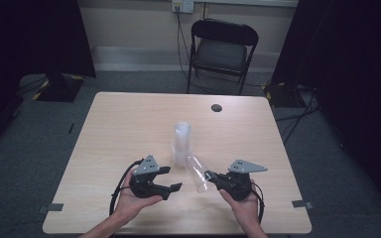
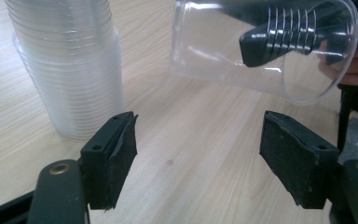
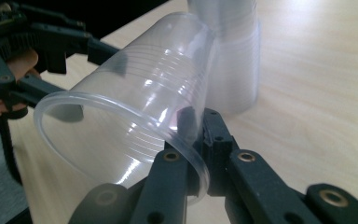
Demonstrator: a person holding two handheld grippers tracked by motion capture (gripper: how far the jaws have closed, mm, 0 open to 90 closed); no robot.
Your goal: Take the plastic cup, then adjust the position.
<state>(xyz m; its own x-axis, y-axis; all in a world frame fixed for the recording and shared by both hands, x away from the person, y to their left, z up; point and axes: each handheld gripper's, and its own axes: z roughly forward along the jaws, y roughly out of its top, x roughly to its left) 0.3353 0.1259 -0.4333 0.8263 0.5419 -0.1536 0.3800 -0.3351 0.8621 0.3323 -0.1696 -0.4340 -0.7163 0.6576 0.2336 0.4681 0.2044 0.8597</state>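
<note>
A clear plastic cup (image 1: 197,171) (image 3: 135,107) hangs tilted above the wooden table (image 1: 129,124), its mouth toward the person. My right gripper (image 1: 209,175) (image 3: 193,154) is shut on the cup's rim, one finger (image 2: 279,42) inside the cup and one outside. An upside-down stack of clear cups (image 1: 181,144) (image 2: 70,70) (image 3: 235,56) stands just behind it, mid-table. My left gripper (image 1: 175,178) (image 2: 198,154) is to the cup's left, jaws open with only bare table between them. In the left gripper view the held cup (image 2: 242,51) hangs above and beyond the jaws.
A small dark round hole (image 1: 217,107) sits in the table's far side. A black folding chair (image 1: 222,49) stands beyond the far edge. Dark curtains flank both sides, and cables run across the grey floor.
</note>
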